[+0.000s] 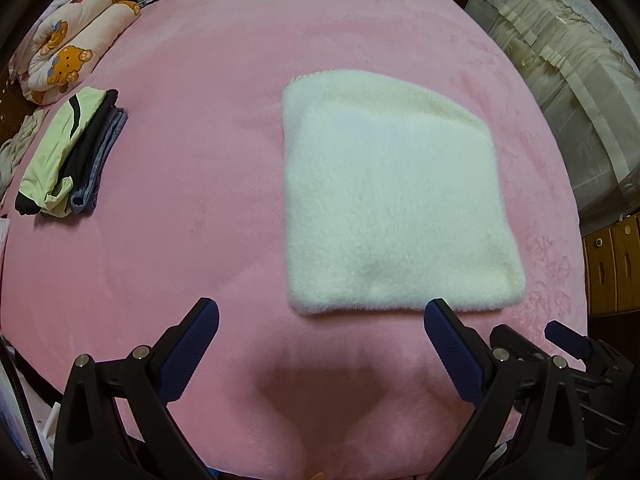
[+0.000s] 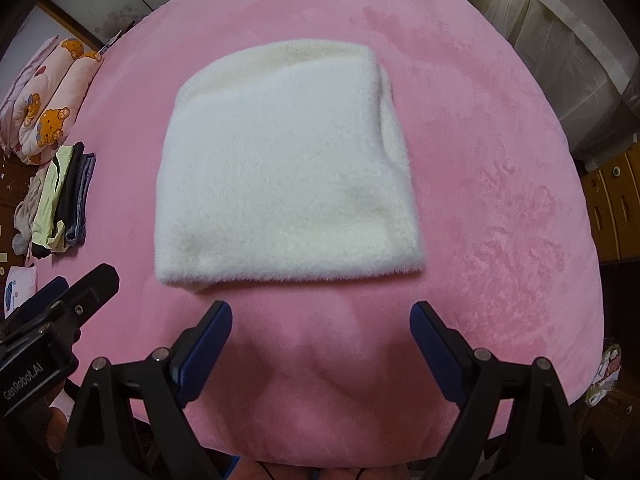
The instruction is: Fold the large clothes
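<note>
A white fluffy garment (image 1: 396,200) lies folded into a thick square on the pink bedspread (image 1: 200,200). My left gripper (image 1: 320,312) hovers open just short of its near edge, nothing between its blue pads. In the right wrist view the same white garment (image 2: 284,168) fills the middle, with a folded-in layer showing along its right side. My right gripper (image 2: 322,314) is open and empty above the pink bedspread (image 2: 500,200), just near of the garment's front edge. The left gripper's body (image 2: 60,312) shows at lower left there, and the right gripper's fingers (image 1: 568,336) at lower right in the left view.
A stack of folded clothes (image 1: 72,156), pale green, black and blue-grey, sits at the bed's left edge. A bear-print quilt (image 1: 76,40) lies rolled at the far left corner. Covered furniture (image 1: 560,80) and wooden drawers (image 1: 612,264) stand right of the bed.
</note>
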Tool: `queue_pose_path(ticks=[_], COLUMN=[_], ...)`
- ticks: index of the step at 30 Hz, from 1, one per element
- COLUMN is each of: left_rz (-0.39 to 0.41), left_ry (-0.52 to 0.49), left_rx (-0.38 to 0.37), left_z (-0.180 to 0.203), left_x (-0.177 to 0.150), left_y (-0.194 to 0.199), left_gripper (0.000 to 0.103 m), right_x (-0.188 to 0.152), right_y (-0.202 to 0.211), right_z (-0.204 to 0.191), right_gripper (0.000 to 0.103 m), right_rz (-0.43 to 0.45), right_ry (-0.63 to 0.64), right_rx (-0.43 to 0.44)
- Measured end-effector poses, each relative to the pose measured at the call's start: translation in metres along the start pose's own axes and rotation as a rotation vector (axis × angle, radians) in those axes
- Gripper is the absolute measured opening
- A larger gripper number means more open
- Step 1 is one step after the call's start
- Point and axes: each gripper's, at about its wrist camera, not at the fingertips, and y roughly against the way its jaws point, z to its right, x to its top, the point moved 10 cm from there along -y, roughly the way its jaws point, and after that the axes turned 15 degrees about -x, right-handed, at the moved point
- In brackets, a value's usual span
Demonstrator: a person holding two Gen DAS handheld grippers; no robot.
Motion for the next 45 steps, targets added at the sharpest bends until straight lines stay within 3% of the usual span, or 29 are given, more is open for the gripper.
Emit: queue_pose_path(ticks=[11,15,20,25,32,39,45], left_rz=[-0.044,-0.072,-0.08,-0.058,-0.067,-0.067,-0.024], left_ry=[-0.004,0.019,0.032,0.042,0.053,0.097,0.161], left_rx=[0.075,0.076,0.038,0.017,-0.092,-0.243,-0.363], left_z=[-0.018,-0.027,-0.038,-0.053,-0.056,-0.057,-0.06], left_x=[0.0,0.003,0.015,0.034,0.056,0.074,0.096], left_y=[-0.04,-0.058,-0.073,-0.083,-0.103,-0.128,-0.144], left_gripper=[0.102,0.102,0.102,0.102,0.102,0.101,0.087], right_x=[0.016,0.035,0.061,0.088,0.111,0.129,0.134], right_y=[-0.039,-0.054,-0.085,-0.124,-0.151,-0.158,-0.157], right_z=[0.027,0.038,0.049,0.048,0.018,-0.018,-0.013], right_gripper=[0.091,0.091,0.091,0.091,0.092,0.087,0.074], right_rz=[-0.02,0.031,0.019,-0.062,-0.102,-0.067,-0.041], right_ry=[-0.014,0.031,-0.041,-0.107,-0.035,0.039,0.022], right_rx=[0.015,-0.006,0.147,0.389,0.607,0.689,0.709])
